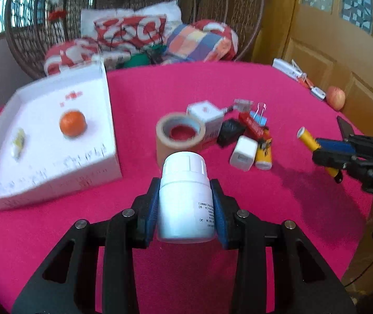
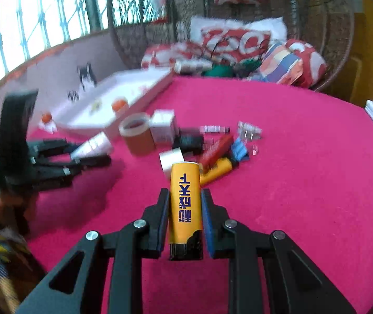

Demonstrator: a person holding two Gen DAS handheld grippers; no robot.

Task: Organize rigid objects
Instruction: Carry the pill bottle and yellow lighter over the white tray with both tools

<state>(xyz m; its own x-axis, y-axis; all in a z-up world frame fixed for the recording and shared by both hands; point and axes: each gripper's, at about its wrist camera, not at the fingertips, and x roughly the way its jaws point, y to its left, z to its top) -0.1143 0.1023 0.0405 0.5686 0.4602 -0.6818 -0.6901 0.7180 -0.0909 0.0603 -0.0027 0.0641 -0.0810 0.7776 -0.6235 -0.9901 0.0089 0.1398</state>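
Left wrist view: two things are held above the pink table [image 1: 265, 83].
A white bottle [image 1: 185, 198] is squeezed by the left gripper [image 1: 185, 183]; a yellow lighter [image 2: 185, 204] is pinched by the nearly closed right gripper [image 2: 185, 196].

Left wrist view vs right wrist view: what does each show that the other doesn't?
Left wrist only: an apple at the table's far right edge, and the white bottle's printed label. Right wrist only: the window grille and the yellow lighter's blue lettering. Both: the white tray holding an orange, the tape roll, the pile of small items, and each gripper clamping its object.
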